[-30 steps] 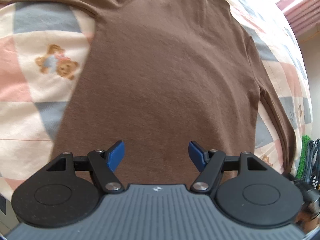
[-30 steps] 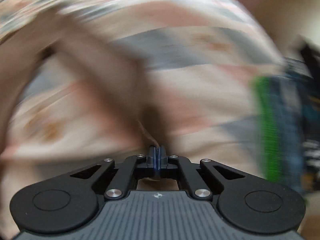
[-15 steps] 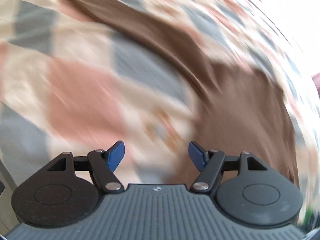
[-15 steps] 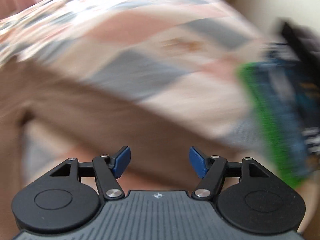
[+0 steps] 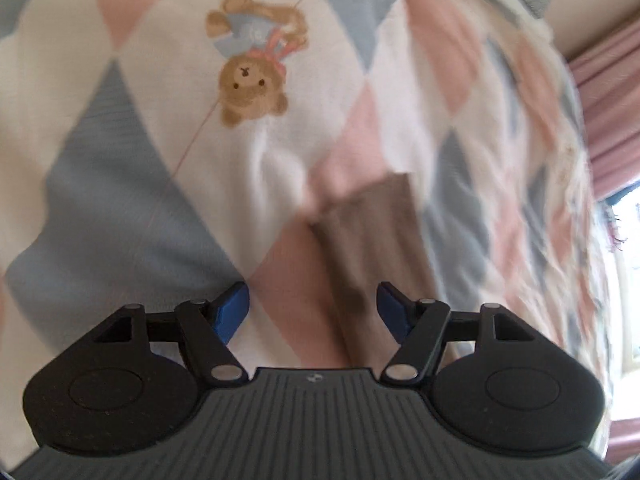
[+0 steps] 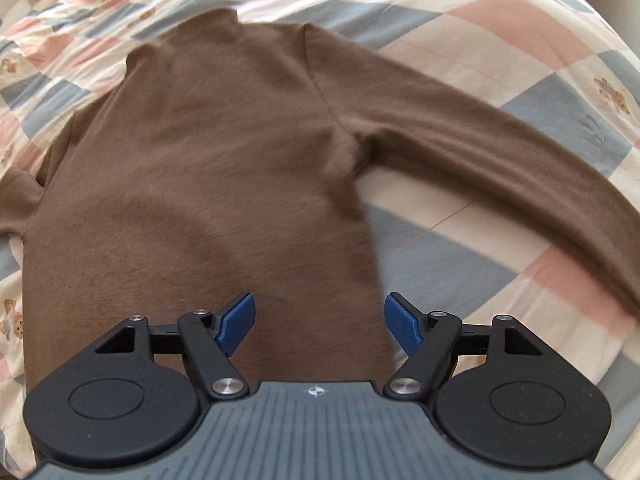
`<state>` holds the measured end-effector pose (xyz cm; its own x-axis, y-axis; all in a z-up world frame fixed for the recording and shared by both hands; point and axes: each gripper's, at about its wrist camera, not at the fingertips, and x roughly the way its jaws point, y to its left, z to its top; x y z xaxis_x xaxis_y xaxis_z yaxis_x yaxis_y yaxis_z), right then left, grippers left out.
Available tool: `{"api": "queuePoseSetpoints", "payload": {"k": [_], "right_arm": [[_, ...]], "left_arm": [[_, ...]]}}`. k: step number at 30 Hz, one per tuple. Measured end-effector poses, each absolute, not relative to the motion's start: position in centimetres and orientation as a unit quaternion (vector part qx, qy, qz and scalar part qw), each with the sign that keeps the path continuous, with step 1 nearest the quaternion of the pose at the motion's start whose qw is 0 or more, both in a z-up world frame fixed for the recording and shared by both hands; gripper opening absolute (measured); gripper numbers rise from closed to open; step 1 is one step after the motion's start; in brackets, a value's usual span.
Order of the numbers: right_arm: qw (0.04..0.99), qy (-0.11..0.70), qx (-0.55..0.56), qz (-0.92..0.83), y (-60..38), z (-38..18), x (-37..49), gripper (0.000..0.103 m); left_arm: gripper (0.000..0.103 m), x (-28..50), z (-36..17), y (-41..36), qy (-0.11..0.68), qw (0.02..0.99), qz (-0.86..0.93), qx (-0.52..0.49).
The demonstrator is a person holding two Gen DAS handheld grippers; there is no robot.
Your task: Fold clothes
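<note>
both tools empty, left one swung out to a sleeve cuff

left tool [image 5: 313,308] now wide open over the end of a long brown knit sleeve [image 5: 372,248], low centre of its frame; a second ago faced the broad back of the garment instead. cuff lying between the blue pads, not yet pinched. right tool [image 6: 320,318], clamped shut a second ago, now wide open and holding nothing, hovering at the lower middle of its frame over the hem side of the brown long-sleeved knit top [image 6: 208,168]. top spread flat on the pink, grey and cream checked bed quilt [image 6: 500,24], other sleeve stretched toward the right edge. probably the start of the sleeve fold, no fold made yet.

counted: one top, two sleeves, two tools, one teddy-bear print [image 5: 252,80] in the upper centre of the left view.
</note>
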<state>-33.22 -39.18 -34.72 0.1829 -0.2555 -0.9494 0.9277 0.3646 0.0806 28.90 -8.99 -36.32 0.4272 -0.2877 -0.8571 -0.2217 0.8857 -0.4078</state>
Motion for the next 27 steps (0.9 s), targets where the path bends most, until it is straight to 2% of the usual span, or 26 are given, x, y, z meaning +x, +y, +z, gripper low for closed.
{"api": "queuePoseSetpoints", "payload": {"k": [1, 2, 3, 6, 9, 11, 15, 17, 18, 19, 21, 24, 27], "right_arm": [[0.675, 0.47, 0.362, -0.439, -39.1, -34.8, -32.8, 0.074], [0.671, 0.47, 0.364, -0.444, -38.9, -34.9, -32.5, 0.074], [0.668, 0.469, 0.365, -0.448, -38.7, -34.8, -32.3, 0.074], [0.662, 0.47, 0.359, -0.461, -38.6, -34.6, -31.8, 0.074], [0.657, 0.464, 0.36, -0.472, -38.5, -34.3, -31.7, 0.074], [0.657, 0.458, 0.362, -0.477, -38.5, -34.2, -31.9, 0.074], [0.656, 0.458, 0.359, -0.481, -38.5, -34.1, -32.6, 0.076], [0.655, 0.452, 0.362, -0.485, -38.3, -33.6, -33.8, 0.077], [0.654, 0.447, 0.365, -0.489, -38.3, -33.3, -34.7, 0.079], [0.652, 0.44, 0.371, -0.494, -38.2, -33.0, -36.0, 0.081], [0.645, 0.426, 0.384, -0.505, -37.9, -32.2, -38.6, 0.082], [0.638, 0.386, 0.437, -0.503, -37.0, -31.9, -43.4, 0.081], [0.642, 0.351, 0.505, -0.458, -35.7, -33.1, -47.6, 0.076]], "left_arm": [[0.027, 29.0, -36.3, -9.1, 0.53, 0.814, -0.02, -0.235], [0.011, 29.1, -36.1, -9.0, 0.524, 0.817, -0.034, -0.238], [0.002, 28.7, -35.4, -8.8, 0.516, 0.82, -0.053, -0.244], [0.001, 25.9, -31.7, -7.1, 0.473, 0.842, -0.087, -0.244], [0.002, 22.2, -28.0, -4.9, 0.406, 0.891, -0.095, -0.182], [0.003, 20.8, -28.1, -4.0, 0.388, 0.907, -0.101, -0.132], [0.007, 21.8, -33.5, -5.2, 0.447, 0.891, -0.08, -0.009], [0.017, 21.4, -34.8, -4.5, 0.461, 0.884, -0.075, 0.024], [0.026, 21.0, -34.7, -4.0, 0.458, 0.885, -0.072, 0.035], [0.034, 20.5, -34.1, -3.5, 0.45, 0.89, -0.065, 0.044], [0.043, 19.2, -32.5, -1.9, 0.444, 0.893, -0.045, 0.054], [0.039, 16.0, -30.9, 0.6, 0.482, 0.874, -0.049, 0.036], [0.036, 10.0, -30.3, 0.2, 0.548, 0.821, -0.159, 0.028]]}}
